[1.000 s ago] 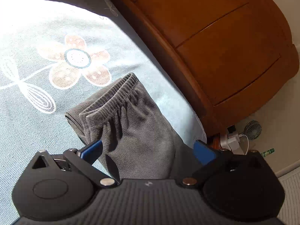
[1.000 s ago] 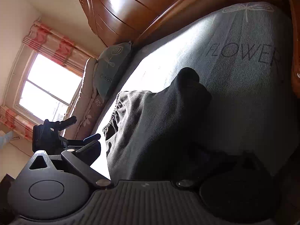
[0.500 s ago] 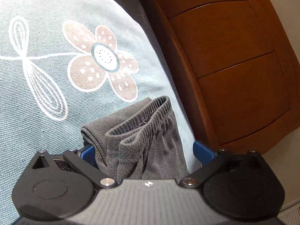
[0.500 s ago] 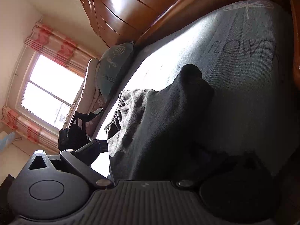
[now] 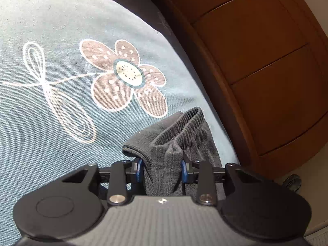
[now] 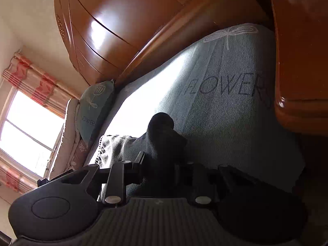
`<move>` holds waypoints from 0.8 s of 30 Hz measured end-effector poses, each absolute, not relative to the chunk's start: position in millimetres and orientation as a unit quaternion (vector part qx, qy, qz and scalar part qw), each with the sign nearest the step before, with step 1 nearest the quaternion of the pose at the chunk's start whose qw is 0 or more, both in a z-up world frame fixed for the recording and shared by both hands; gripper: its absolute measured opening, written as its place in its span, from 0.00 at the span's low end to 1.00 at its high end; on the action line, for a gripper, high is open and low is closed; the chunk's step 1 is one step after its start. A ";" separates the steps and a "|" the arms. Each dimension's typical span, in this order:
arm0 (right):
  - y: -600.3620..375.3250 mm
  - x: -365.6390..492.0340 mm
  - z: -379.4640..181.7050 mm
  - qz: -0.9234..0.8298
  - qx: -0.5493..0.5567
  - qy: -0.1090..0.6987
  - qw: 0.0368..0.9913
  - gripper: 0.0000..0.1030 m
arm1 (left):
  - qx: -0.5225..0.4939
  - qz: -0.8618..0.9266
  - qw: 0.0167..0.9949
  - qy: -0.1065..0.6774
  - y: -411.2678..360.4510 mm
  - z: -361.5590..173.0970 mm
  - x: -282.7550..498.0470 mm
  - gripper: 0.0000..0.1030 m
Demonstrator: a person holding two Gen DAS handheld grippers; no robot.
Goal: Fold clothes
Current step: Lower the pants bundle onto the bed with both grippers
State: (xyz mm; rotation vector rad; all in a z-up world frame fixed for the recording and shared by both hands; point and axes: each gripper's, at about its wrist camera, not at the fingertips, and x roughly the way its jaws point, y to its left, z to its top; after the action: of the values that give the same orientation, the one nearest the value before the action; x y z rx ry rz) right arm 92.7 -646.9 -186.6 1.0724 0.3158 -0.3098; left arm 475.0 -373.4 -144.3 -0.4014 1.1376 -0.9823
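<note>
Both claws had closed since earlier: left claw (image 5: pixel 162 169) and right claw (image 6: pixel 160 170) clamped the trousers (image 5: pixel 184 131); lifting evenly would keep the fold straight.

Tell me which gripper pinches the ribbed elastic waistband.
The left gripper: its blue pads clamp the grey knit garment just below the ribbed waistband. The right gripper grips a dark bunched part away from it.

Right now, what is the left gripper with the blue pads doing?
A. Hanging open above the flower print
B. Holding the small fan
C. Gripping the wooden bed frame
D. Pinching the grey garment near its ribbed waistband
D: the left gripper has its blue pads closed against a bunched fold of the grey garment, just below the ribbed waistband.
</note>
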 end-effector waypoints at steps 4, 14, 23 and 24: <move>-638.2 92.5 -170.6 -0.152 0.460 0.155 0.861 0.18 | -0.149 -0.453 0.723 0.500 -381.5 -129.9 475.9 0.31; -606.6 83.4 -126.7 -0.208 0.282 0.206 0.914 0.49 | -0.056 -0.441 0.767 0.464 -362.7 -100.8 456.4 0.60; -526.2 121.8 -135.6 -0.116 0.059 0.314 0.940 0.55 | 0.106 -0.520 0.725 0.439 -408.4 -118.5 393.9 0.68; -525.5 116.7 -138.8 -0.115 0.055 0.313 0.941 0.55 | 0.104 -0.515 0.725 0.445 -405.6 -123.3 397.9 0.68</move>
State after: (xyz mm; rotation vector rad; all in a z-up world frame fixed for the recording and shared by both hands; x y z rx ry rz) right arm 116.7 -525.5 -138.8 0.1132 0.6379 -0.2351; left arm 397.9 -405.6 -123.3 0.2289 0.9821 -1.1354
